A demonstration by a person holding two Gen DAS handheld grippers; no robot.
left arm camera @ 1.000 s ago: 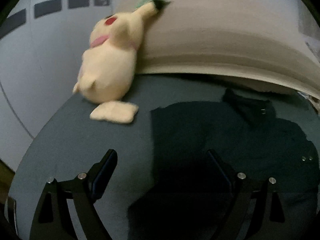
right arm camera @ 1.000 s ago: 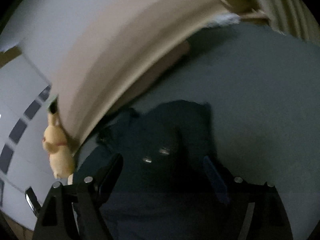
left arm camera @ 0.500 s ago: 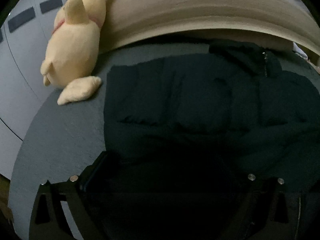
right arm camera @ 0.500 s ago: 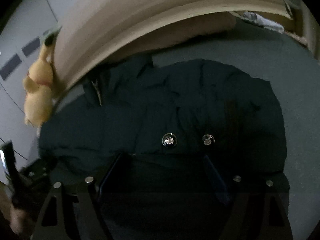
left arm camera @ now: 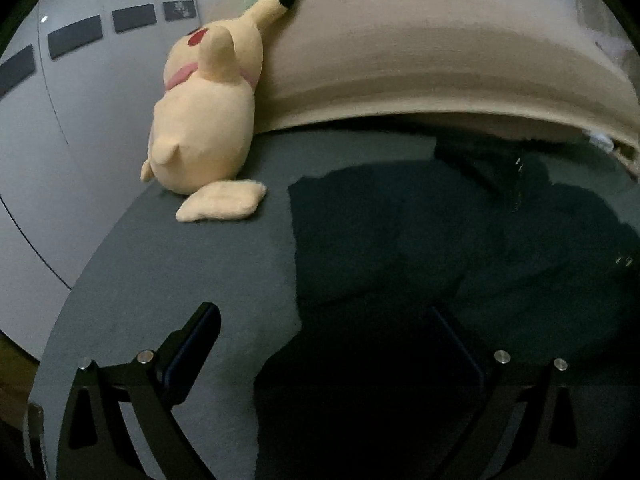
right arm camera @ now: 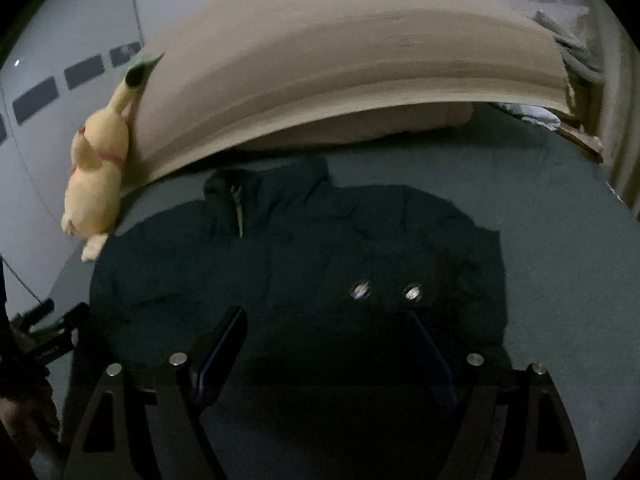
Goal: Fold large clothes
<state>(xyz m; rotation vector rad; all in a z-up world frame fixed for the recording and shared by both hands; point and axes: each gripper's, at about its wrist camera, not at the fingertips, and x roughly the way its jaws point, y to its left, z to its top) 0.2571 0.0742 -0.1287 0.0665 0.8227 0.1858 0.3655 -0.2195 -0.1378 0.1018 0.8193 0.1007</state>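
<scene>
The grey fabric-covered bed (right arm camera: 560, 240) carries everything shown; a broad tan padded headboard (right arm camera: 340, 60) runs along its far edge, and a pale grey wall panel with a row of dark rectangles (left arm camera: 80, 100) stands past its left edge. A large, dark navy quilted jacket (right arm camera: 320, 248) lies spread flat across the middle of the bed, its collar and zip toward the headboard, its hem toward the near edge, and its left side close to the bed's left edge. Two small round metal snaps (right arm camera: 412, 293) sit on its right half. A cream-yellow plush toy with a black-tipped ear and pink collar (left arm camera: 204, 120) leans against the headboard at the bed's far left corner, just beside the jacket's left shoulder. My left gripper (left arm camera: 320, 344) hangs over the jacket's left edge, its jaws wide apart and holding nothing: one finger is over bare bed, the other over dark cloth. My right gripper (right arm camera: 324, 344) hangs over the jacket's lower middle, jaws likewise wide apart and empty. Whether either touches the fabric I cannot tell.
</scene>
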